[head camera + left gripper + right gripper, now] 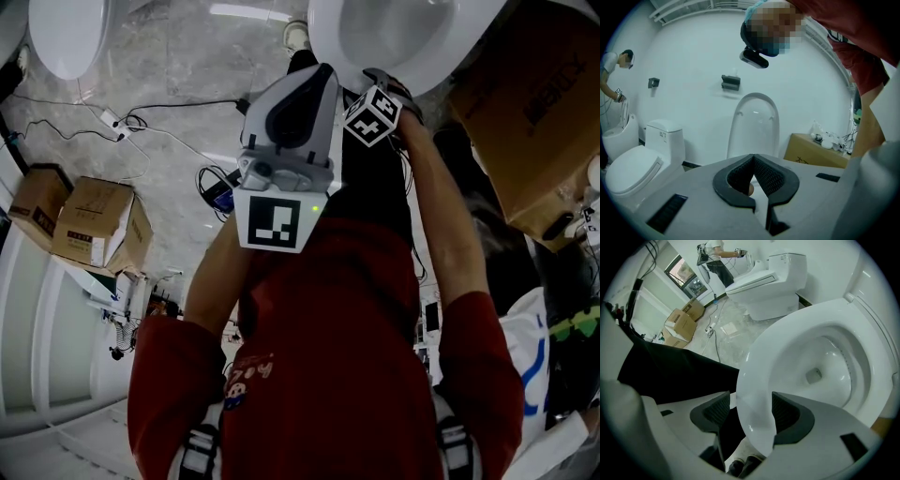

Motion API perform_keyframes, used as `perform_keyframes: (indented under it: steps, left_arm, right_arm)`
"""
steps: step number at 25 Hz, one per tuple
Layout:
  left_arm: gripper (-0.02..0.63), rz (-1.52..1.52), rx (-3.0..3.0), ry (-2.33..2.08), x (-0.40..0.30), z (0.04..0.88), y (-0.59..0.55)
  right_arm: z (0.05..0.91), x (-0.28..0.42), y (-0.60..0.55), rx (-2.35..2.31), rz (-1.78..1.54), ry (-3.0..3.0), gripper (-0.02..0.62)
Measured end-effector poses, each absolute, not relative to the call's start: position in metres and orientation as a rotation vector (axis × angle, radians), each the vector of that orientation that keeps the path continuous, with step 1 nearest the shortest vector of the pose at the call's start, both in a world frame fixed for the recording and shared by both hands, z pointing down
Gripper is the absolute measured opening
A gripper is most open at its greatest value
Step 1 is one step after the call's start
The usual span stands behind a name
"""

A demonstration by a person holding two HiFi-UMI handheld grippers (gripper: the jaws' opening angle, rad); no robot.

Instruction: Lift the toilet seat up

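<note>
Right claw open astride the bowl rim; seat stands upright.
Brown cardboard boxes (94,220), black floor cables (178,103) and a second white toilet (642,164) surround the white ceramic toilet bowl (820,357). The right gripper (750,411) points down, jaws wide apart, with the bowl's front rim between them and nothing clamped. The left gripper (753,161) has its jaws closed tip to tip on nothing. Only the left gripper view shows the white oval toilet seat (754,122) whole, upright against the wall.

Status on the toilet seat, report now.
Right gripper open, fingers straddling the toilet seat front edge, no grip yet. Left gripper shut, empty, off the toilet. Seat looks down, lid upright. Nothing in the way.
</note>
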State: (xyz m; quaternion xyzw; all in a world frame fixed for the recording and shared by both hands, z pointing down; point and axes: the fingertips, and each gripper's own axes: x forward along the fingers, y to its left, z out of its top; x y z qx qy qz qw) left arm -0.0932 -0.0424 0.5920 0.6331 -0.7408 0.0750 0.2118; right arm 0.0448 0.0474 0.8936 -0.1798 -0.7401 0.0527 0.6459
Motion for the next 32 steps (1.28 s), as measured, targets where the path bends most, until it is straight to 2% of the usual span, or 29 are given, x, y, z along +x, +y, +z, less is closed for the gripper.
perform_keyframes:
  steps: [15,32]
  left_arm:
    - [0.011,0.224,1.678,-2.090,-0.115,0.598,-0.031]
    - [0.011,0.257,1.698,-2.073,-0.109,0.599,-0.022]
  right_arm:
    - [0.915,0.040,0.057,-0.478,0.056,-1.630,0.236]
    - [0.926,0.042,0.056,-0.496,0.026,-1.616,0.242]
